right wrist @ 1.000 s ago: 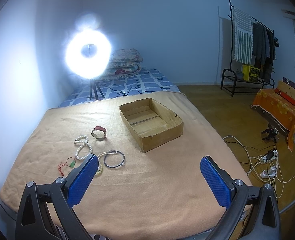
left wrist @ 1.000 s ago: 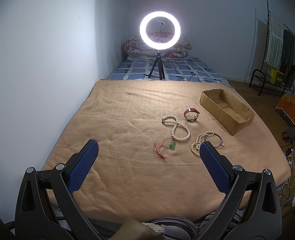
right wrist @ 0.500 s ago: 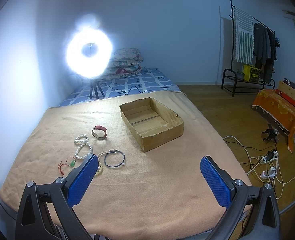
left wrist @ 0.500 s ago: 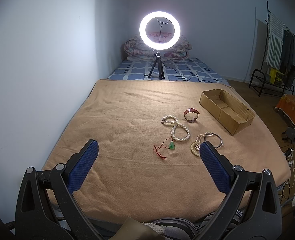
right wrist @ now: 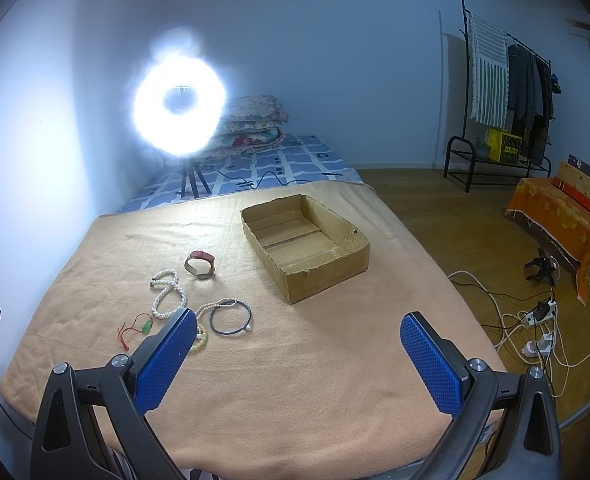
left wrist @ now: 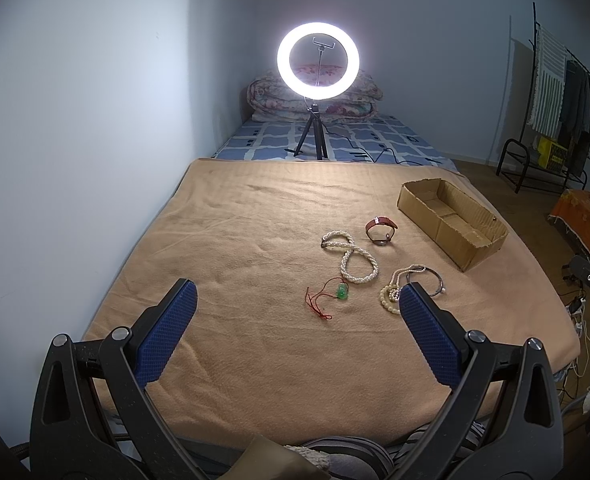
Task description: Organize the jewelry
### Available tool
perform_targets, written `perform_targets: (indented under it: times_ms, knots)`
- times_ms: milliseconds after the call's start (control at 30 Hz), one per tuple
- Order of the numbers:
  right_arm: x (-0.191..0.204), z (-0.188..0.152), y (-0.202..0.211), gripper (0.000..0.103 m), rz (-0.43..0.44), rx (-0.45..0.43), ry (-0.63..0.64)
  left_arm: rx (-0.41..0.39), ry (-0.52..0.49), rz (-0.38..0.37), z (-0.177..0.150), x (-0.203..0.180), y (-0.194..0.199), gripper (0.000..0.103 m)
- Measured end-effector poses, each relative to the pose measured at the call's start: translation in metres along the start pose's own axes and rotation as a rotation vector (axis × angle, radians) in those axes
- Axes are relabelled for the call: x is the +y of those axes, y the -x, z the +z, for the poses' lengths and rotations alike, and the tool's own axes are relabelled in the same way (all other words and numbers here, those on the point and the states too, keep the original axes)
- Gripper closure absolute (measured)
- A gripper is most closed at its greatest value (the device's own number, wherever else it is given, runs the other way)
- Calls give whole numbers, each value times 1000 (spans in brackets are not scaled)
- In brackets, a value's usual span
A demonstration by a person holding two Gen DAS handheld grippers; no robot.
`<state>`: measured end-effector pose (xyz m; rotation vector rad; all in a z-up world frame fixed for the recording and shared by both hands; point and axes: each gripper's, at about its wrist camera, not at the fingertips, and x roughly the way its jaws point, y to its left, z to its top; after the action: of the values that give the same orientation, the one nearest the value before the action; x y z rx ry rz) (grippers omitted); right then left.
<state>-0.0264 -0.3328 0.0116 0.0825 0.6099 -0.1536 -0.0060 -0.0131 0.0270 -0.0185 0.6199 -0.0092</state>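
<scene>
Jewelry lies on a tan blanket [left wrist: 255,240]: a white pearl necklace [left wrist: 353,256] [right wrist: 167,294], a red-strap watch [left wrist: 381,230] [right wrist: 201,264], a red cord with a green pendant [left wrist: 329,298] [right wrist: 137,328], a cream bead strand [left wrist: 393,294] [right wrist: 201,338] and a dark bangle [left wrist: 427,280] [right wrist: 231,316]. An empty cardboard box [left wrist: 453,222] [right wrist: 305,246] stands to their right. My left gripper [left wrist: 297,318] is open and empty, held above the blanket's near edge. My right gripper [right wrist: 299,354] is open and empty, near the bangle.
A lit ring light on a tripod [left wrist: 318,62] [right wrist: 181,114] stands on the bed behind the blanket. Folded quilts [left wrist: 315,98] lie at the wall. A clothes rack [right wrist: 503,92], an orange-covered stand [right wrist: 563,216] and floor cables [right wrist: 535,320] are to the right.
</scene>
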Motion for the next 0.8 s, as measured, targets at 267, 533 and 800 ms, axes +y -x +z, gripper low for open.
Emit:
perform_targets:
  times_ms: [267, 533, 800]
  knots:
    - [0, 0, 0, 0, 1, 1, -1, -1, 1, 0, -3, 2, 0, 0]
    - [0, -3, -6, 0, 9, 16, 0, 7, -6, -3, -2, -1, -7, 0]
    - [-5, -7, -28, 0, 40, 50, 9, 30, -6, -4, -4, 13, -35, 0]
